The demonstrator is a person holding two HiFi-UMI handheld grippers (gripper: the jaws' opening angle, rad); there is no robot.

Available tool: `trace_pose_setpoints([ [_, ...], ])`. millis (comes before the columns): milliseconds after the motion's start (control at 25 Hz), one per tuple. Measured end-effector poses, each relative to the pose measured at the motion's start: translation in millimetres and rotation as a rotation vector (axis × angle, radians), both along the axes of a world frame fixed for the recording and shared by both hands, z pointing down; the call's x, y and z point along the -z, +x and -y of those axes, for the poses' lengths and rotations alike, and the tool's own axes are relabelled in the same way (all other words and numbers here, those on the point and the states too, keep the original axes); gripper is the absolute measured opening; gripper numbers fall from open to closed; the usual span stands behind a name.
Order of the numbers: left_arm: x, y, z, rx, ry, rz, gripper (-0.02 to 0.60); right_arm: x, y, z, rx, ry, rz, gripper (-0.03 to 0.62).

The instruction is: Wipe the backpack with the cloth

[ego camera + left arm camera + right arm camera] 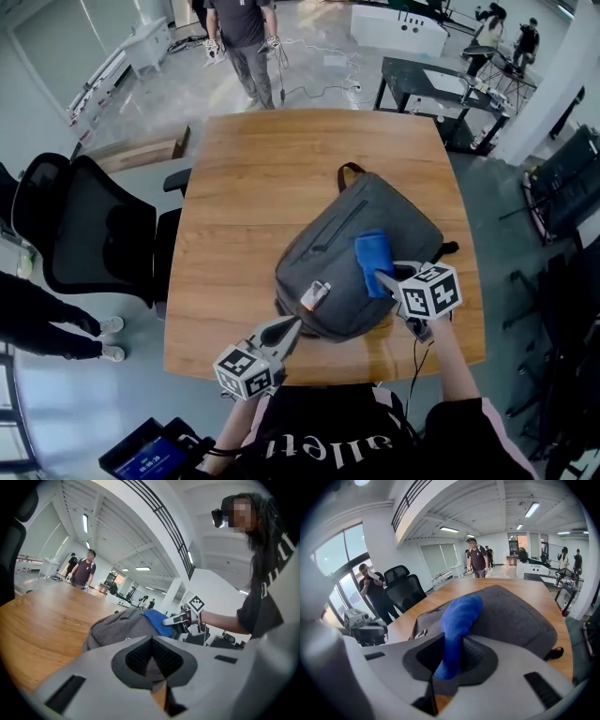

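Observation:
A grey backpack (361, 248) lies on the wooden table (272, 159), its brown loop pointing to the far side. A blue cloth (372, 261) rests on its right half, with my right gripper (382, 279) shut on the cloth's near end. In the right gripper view the cloth (457, 620) rises out of the jaws (450, 667) over the backpack (511, 616). My left gripper (289, 326) sits at the backpack's near-left edge, jaws closed with grey fabric pinched between them (151, 665). The left gripper view also shows the backpack (122, 627), cloth (157, 620) and right gripper (171, 619).
A small tag (315, 294) lies on the backpack's near-left part. A black office chair (84, 230) stands at the table's left side. One person (242, 37) stands beyond the far edge; another's feet (103, 337) show at left. A dark table (422, 80) stands at back right.

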State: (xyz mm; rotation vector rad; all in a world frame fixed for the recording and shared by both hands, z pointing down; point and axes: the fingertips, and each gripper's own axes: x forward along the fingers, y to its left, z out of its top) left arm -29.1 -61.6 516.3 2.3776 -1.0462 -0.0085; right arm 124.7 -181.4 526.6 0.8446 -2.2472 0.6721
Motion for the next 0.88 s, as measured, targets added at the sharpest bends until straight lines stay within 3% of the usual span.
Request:
trace_pose_setpoints([
  [280,1,28,2,-0.069,-0.003,0.000,-0.002,-28,58,-51,-0.131,-0.069,0.010,0.078],
  [600,1,43,3,-0.104,-0.006,0.001,-0.002,-56,100,-82,-0.203,-0.125,-0.064,0.078],
  [880,-5,46,2,-0.111,-0.023,0.004,-0.002,-14,86,-68,-0.125,-0.057,-0.041,0.078],
])
